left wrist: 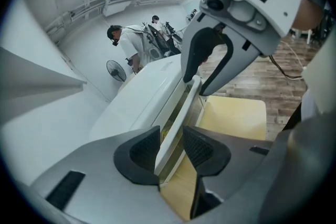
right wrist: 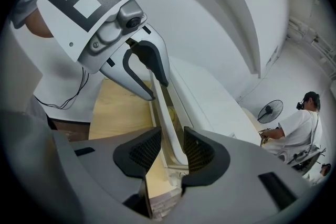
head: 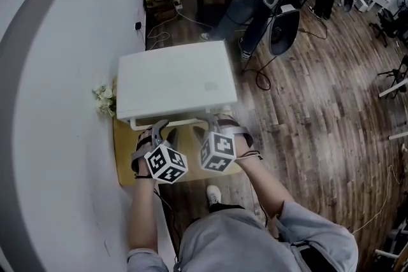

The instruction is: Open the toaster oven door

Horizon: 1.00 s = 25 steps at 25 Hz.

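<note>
Left gripper [left wrist: 170,147] and right gripper [right wrist: 172,150] fingers stand wide astride the toaster oven [head: 175,79] handle [left wrist: 180,118]; overhead, its front face is hidden.

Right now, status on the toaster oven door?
Left gripper and right gripper both open, straddling the door handle. Door on the toaster oven not yet lowered. Flowers sit beside the oven, not in front.
</note>
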Available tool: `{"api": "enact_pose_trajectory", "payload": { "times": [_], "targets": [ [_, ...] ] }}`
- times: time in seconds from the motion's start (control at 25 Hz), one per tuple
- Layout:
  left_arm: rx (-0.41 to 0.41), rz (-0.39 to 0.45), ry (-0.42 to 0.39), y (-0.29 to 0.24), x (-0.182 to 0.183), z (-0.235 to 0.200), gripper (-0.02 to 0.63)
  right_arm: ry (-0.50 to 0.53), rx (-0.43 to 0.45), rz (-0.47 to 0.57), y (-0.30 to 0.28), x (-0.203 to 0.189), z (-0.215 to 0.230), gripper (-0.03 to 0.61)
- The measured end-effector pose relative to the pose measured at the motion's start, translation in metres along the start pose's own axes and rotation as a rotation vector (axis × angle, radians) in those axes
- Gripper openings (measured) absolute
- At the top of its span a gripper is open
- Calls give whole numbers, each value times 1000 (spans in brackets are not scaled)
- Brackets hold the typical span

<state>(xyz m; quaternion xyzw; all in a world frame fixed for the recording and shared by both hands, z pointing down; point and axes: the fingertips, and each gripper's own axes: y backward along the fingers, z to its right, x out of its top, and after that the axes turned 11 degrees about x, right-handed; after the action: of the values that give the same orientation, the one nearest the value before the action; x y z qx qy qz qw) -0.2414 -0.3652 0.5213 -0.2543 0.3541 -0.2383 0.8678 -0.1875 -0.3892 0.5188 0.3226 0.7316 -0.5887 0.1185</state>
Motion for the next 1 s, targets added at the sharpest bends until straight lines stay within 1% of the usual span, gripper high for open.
{"api": "enact_pose_trajectory", "payload": {
  "times": [0.16, 0.32, 0.6, 1.0],
  "targets": [
    [-23, -15, 4, -7, -5, 4, 133, -1, 20, -26, -11, -7, -3, 123],
    [-31, -10, 19, -4, -7, 9, 133, -7, 14, -13, -10, -8, -7, 127],
    [-46, 9, 94, 4, -11, 17, 133, -28, 33, -7, -7, -10, -18, 127],
    [-55, 8, 84, 21, -19, 36, 132, -58, 47, -17, -2, -15, -42, 126]
  ]
}}
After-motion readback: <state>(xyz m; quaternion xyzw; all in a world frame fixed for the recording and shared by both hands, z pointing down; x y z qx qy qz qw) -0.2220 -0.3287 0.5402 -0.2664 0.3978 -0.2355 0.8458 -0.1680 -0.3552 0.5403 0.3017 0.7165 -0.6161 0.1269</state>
